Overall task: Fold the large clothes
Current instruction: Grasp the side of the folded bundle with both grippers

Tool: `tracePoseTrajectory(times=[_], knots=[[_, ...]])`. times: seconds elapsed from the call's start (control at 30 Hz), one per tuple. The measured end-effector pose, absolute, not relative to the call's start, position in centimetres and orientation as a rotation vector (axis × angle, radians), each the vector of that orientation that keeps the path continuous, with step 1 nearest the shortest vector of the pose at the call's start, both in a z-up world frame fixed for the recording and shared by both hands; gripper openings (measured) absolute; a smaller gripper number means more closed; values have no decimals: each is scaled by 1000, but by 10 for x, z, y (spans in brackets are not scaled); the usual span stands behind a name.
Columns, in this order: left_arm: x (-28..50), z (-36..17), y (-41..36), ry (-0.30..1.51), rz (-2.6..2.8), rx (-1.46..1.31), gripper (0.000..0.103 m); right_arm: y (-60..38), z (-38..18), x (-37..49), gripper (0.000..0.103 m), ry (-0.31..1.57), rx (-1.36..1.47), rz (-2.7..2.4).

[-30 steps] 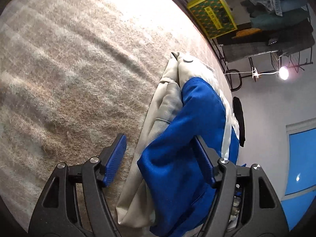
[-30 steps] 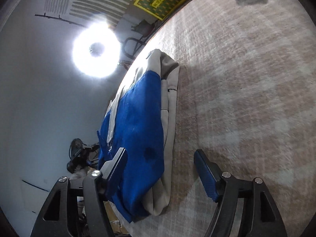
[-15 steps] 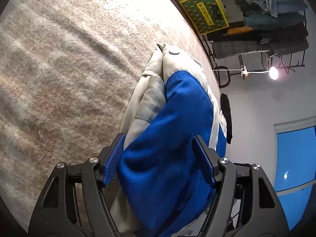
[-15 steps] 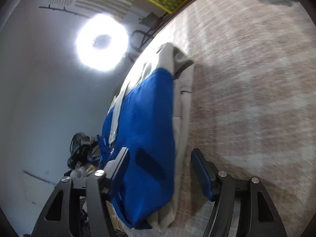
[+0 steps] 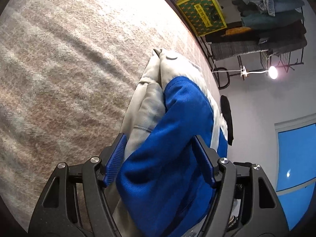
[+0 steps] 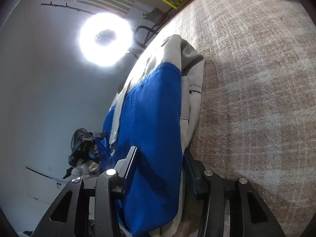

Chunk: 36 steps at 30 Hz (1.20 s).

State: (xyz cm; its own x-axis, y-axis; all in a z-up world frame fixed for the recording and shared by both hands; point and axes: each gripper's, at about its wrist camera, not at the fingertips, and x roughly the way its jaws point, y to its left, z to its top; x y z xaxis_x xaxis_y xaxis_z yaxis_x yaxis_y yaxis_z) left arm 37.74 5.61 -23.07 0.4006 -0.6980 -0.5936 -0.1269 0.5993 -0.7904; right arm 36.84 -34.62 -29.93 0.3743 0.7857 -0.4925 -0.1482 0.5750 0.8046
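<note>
One garment [image 5: 177, 130], blue and beige, lies folded in a long bundle on the plaid blanket [image 5: 69, 69], its ends between two grippers. The left gripper [image 5: 160, 160] stands wide around the near end; whether its pads [image 5: 115, 162] press the cloth cannot be told. The right gripper [image 6: 160, 169] has just been closing and now pinches the other end, its far pad mostly hidden by fabric. One ring light [image 6: 105, 39] glares, and one clothes rack [image 5: 272, 19] is cut off at the edge.
</note>
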Motion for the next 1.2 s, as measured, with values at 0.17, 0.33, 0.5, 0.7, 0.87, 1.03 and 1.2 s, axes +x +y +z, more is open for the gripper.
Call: tracePoseTrajectory(times=[0.17,0.33,0.5,0.7,0.87,1.03,1.2], knots=[[383,-226,41,1118,-407,-865,70,-337,-296,375,48,1024,713,669],[381,-217,33,1105,-371,-823,48,-331,-289,375,36,1015,667,643],[371,-196,25,1073,-380,-720,33,-327,-265,361,27,975,579,632],[365,-196,23,1073,-363,-672,42,-325,-250,355,25,975,520,642],[376,-217,29,1117,-354,-691,79,-334,-268,362,37,1025,594,637],[382,-226,26,1135,-399,-788,50,-345,-289,367,45,1060,687,648],[376,-205,18,1095,-386,-755,36,-332,-268,355,27,1006,573,641]])
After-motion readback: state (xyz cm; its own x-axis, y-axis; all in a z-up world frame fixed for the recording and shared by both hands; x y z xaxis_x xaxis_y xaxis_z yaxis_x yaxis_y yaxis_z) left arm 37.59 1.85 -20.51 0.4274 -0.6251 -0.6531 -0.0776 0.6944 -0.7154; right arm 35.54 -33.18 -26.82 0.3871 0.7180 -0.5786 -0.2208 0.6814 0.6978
